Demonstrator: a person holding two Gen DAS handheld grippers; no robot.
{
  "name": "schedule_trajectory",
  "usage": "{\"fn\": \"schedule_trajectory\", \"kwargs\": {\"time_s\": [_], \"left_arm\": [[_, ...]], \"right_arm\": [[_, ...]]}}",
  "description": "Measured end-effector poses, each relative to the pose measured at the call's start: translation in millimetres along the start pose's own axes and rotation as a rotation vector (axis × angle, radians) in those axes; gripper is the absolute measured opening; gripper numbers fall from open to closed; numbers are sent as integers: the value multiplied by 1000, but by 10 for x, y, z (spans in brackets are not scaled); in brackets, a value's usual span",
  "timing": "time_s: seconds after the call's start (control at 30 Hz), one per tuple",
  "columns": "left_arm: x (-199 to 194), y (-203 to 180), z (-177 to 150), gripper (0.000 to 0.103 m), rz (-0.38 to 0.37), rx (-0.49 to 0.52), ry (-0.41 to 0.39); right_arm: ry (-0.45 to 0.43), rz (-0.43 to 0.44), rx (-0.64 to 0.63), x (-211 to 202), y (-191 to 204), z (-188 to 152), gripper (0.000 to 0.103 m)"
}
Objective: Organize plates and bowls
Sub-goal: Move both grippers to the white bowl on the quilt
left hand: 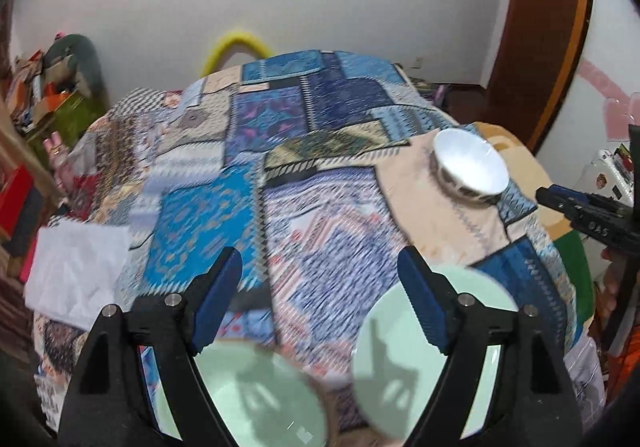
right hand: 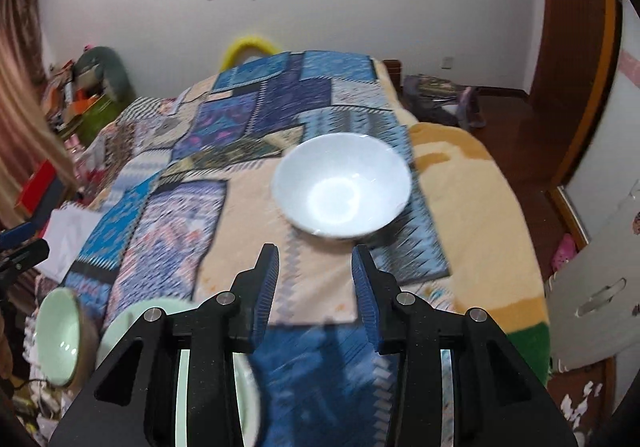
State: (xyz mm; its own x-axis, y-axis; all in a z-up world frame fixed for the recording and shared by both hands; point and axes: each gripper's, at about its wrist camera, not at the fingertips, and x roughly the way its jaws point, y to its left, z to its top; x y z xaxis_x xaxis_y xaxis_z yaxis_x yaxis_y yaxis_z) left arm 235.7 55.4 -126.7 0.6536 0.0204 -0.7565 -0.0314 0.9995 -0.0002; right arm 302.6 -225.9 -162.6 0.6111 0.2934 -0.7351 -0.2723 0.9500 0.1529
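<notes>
The white bowl sits empty on the bed; my left tongs and right tongs are spread, pinching nothing.

Even indoor light, moderately bright. Motion blur smears quilt pattern in both views. Gripper shadows fall on green plates. Glare inside white bowl. Fisheye bends edges; corners dark, possibly lens vignette.
</notes>
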Motion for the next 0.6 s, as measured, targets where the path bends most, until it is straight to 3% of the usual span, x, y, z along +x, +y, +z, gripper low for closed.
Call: {"fn": "schedule_trajectory", "kwargs": {"time_s": [0.17, 0.33, 0.6], "left_arm": [[375, -271, 288, 80, -60, 16, 27], [781, -510, 466, 80, -68, 54, 51], [1344, -716, 572, 80, -100, 72, 101]], "right_arm": [[6, -31, 19, 252, -195, 107, 35], [32, -32, 53, 534, -387, 161, 35], [73, -34, 86, 877, -608, 229, 34]]}}
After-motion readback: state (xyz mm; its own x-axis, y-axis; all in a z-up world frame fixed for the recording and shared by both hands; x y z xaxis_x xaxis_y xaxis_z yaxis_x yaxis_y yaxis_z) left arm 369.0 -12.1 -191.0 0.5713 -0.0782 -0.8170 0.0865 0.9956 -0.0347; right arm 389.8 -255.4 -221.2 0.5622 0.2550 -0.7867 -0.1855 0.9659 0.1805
